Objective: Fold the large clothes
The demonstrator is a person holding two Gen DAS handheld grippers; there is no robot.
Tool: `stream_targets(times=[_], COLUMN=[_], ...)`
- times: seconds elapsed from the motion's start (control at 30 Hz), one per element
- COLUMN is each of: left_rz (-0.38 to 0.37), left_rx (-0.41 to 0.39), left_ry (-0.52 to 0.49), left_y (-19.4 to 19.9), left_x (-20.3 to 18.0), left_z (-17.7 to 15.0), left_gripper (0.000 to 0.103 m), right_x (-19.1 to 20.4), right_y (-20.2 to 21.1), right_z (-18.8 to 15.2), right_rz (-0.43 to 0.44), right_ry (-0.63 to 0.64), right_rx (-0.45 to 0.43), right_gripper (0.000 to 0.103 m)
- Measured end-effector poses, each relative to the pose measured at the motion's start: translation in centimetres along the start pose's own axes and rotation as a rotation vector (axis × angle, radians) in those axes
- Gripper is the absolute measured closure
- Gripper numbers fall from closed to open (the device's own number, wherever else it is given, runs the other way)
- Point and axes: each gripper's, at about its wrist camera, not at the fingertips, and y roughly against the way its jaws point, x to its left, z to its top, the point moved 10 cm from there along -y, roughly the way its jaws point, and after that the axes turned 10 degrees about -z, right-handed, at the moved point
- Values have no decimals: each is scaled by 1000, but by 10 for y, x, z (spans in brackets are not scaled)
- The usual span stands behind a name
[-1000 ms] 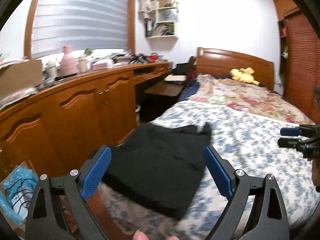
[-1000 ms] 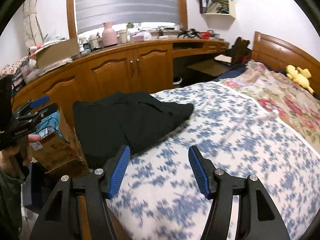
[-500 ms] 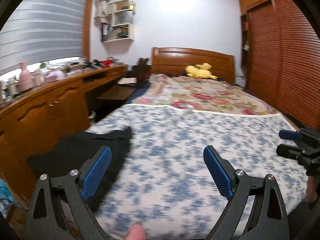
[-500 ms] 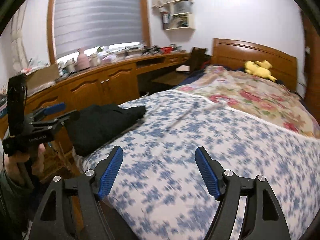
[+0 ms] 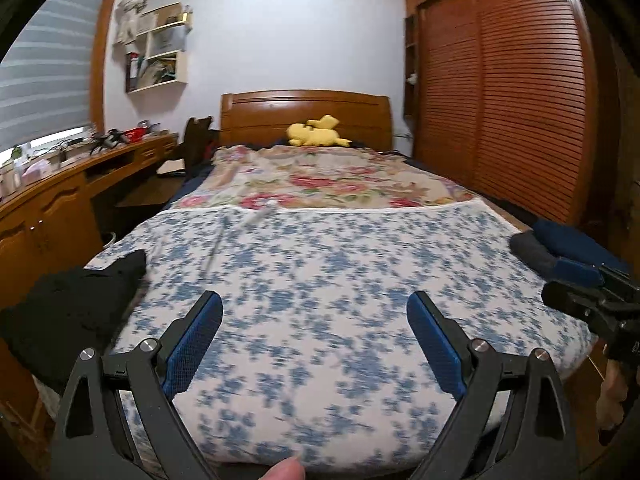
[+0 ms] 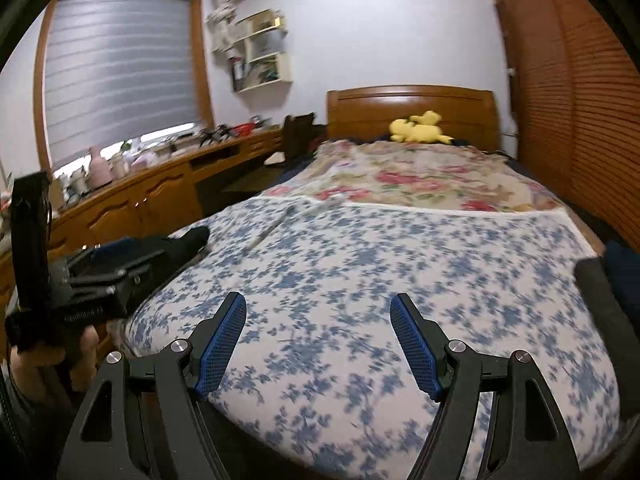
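Both claws hang over the near end of the bed with their blue pads spread wide and nothing between them: the left claw (image 5: 314, 344) and the right claw (image 6: 318, 344) each frame only bare blue-flowered sheet (image 5: 340, 280). From the left wrist view, the right claw shows at the right edge, just in front of a small stack of dark blue and grey cloth (image 5: 560, 246) lying on the bed's right border. From the right wrist view, the left claw shows at the left edge, held in a hand (image 6: 86, 344), with the folded black garment (image 5: 68, 312) behind it on the near left corner of the bed.

That black piece looks finished and parked, so the step in hand is most likely fetching the next large garment from the right-hand stack. To do it well, I would bring the claws to the top piece only, pinching two corners of one edge rather than a bunched middle, so the layers beneath stay put. Lift it clear, then spread it flat on the open flowered sheet, well apart from the black one, before any crease is made.
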Motion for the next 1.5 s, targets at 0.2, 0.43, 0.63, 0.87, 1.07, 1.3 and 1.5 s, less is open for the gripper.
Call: stream_targets(times=[0.2, 0.43, 0.63, 0.87, 1.07, 1.3, 1.5], left_rz=[-36, -57, -61, -56, -55, -58, -54], left_rx=[-4, -8, -20, -25, -24, -32, -36], left_ry=[-16, -18, -6, -7, -11, -14, -20], left_y=[9, 16, 21, 24, 24, 27, 31], left_x=[-33, -46, -47, -44, -44, -44, -44], left_z=[0, 1, 2, 3, 4, 5, 7], left_gripper=[9, 9, 9, 9, 9, 9, 9], right_x=[-11, -14, -17, -25, -32, -35, -34], right_y=[28, 44, 38, 35, 37, 41, 43], right_z=[-15, -25, -30, -32, -29, -29, -27], right_rz=[-53, -96, -109, -101, -107, -103, -97], right_ry=[-44, -54, -48, -60, -62, -56, -51], right_rx=[-36, -77, -86, -72, -71, -72, -75], right_gripper=[27, 27, 27, 27, 27, 27, 27])
